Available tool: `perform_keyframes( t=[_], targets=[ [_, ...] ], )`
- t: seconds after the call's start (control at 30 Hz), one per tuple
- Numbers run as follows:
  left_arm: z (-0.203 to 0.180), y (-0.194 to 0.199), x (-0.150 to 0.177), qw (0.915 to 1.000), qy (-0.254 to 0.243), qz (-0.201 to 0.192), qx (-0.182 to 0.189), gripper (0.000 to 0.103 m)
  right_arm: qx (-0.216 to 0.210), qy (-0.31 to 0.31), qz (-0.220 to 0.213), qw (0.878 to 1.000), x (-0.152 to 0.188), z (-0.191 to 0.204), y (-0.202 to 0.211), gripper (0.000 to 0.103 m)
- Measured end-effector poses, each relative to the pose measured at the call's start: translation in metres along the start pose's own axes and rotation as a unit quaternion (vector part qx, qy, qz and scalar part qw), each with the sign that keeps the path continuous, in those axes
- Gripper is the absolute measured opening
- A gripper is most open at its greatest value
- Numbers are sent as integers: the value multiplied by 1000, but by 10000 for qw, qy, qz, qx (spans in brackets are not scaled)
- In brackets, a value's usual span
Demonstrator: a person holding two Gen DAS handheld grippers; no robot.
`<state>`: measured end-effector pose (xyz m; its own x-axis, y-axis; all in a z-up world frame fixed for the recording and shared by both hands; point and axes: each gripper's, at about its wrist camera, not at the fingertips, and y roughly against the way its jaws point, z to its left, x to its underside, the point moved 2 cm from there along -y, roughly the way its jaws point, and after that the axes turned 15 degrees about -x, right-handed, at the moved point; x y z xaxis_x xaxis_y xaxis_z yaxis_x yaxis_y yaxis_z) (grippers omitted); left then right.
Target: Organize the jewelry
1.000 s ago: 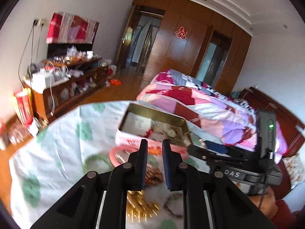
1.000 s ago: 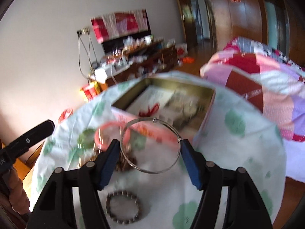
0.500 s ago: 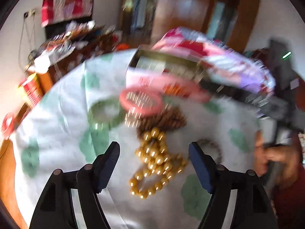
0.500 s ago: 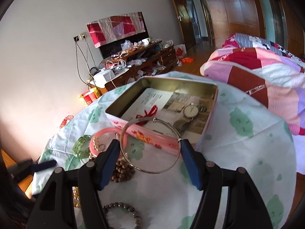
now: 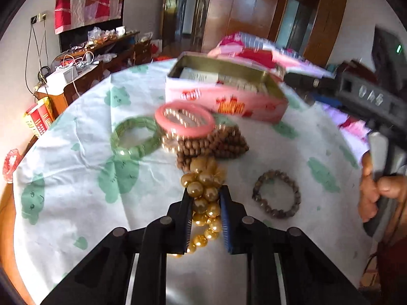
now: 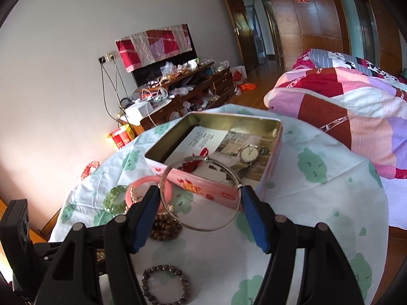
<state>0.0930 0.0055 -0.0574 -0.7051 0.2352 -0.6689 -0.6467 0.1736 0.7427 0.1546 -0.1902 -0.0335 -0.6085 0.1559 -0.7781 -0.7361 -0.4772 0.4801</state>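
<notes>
Daylit room, bright overall. Warm glare on the wall (image 6: 38, 152) at lower left. Left wrist view: motion blur on the tin (image 5: 223, 94) and far right edge; nearer beads sharper. Right wrist view crisp. Fisheye bends door frames; black vignette in corners. Soft shadows.

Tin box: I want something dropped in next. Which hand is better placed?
Right. The right gripper holds the silver bangle beside the tin box; the left gripper is closing on the gold beads, farther away.

Pink tin (image 6: 216, 190) beyond bare cloth (image 6: 223, 254)
</notes>
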Motion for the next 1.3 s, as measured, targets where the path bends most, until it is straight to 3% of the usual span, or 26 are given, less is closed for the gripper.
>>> perform_keyframes(
  t=[0.3, 0.47, 0.67, 0.83, 1.03, 1.1, 1.3],
  targets=[
    [19, 29, -62, 9934, 396, -1027, 313, 20, 38, 32, -377, 9993, -21, -4, 3, 68],
    [10, 14, -112, 9876, 467, -1441, 409, 20, 199, 111, -407, 9989, -40, -12, -12, 68],
    [-2, -50, -155, 9867, 711, -1311, 651, 20, 485, 49, -243, 9985, -65, -37, -48, 68],
    [-9, -93, -161, 9901, 814, -934, 653, 20, 519, -258, -99, 9983, -68, -61, -73, 68],
    [-7, -126, -153, 9961, 772, -409, 147, 21, 526, -168, 108, 9984, -60, -61, -89, 68],
    [-8, -126, -151, 9969, 709, -335, 34, 26, 495, -139, 165, 9985, -61, -59, -93, 68],
    [-3, -105, -149, 9934, 646, -816, -480, 40, 348, -96, 300, 9989, -66, -57, -107, 69]
  ],
)
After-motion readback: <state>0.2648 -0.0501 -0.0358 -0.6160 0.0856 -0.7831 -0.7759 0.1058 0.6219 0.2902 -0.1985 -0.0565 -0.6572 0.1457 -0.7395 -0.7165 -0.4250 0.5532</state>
